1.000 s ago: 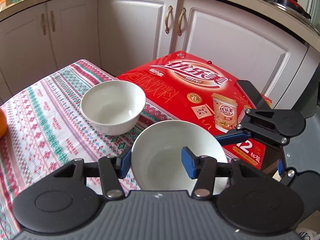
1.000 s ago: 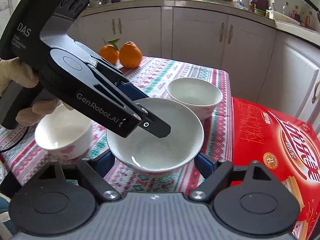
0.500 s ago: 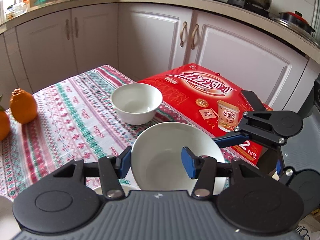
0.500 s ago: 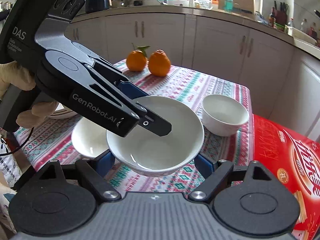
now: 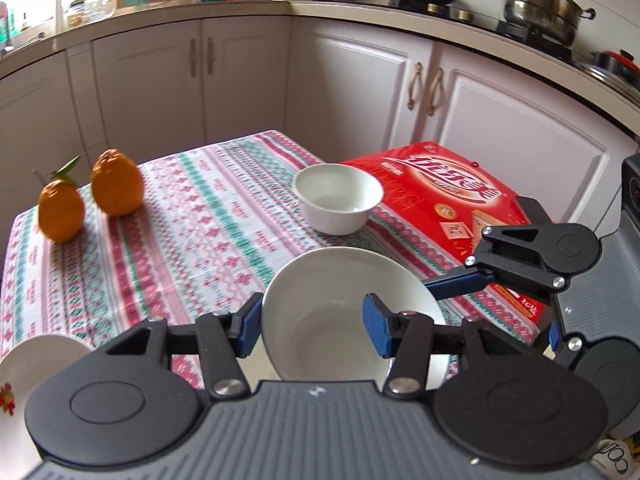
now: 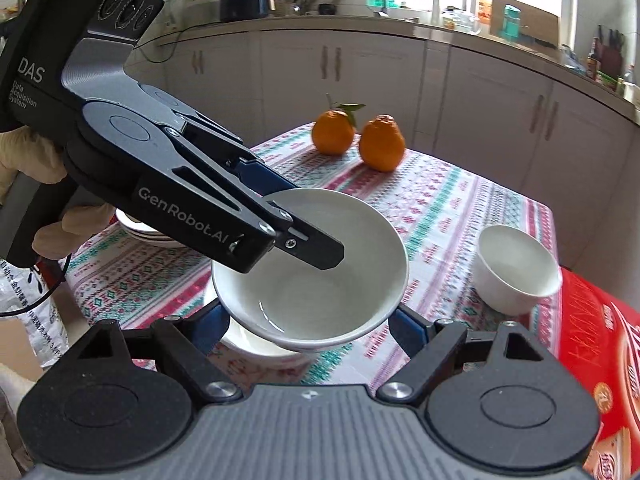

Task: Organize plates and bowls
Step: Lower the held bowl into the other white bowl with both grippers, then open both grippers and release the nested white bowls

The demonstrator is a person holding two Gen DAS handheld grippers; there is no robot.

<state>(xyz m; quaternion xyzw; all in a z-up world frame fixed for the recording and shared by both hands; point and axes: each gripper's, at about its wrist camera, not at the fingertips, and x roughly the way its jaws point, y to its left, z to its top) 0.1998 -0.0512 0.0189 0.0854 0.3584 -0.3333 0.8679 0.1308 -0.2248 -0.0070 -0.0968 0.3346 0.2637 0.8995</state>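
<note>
Left wrist view: left gripper (image 5: 312, 326) jaws pinching rim of wide white ceramic bowl (image 5: 348, 312), held above striped patterned bench (image 5: 192, 240). Small white bowl (image 5: 338, 203) beyond it, red carton (image 5: 452, 200) just right.

Right wrist view: right gripper (image 6: 310, 322) jaws spread wide, cradling same bowl's underside; two oranges (image 6: 358, 136) far behind.

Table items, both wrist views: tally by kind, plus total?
Bowls: 3, the held bowl, a small bowl by the red box, and another bowl under the held one
Oranges: 2
Plate stacks: 1, count within unclear
Red boxes: 1
Total: 7
</note>
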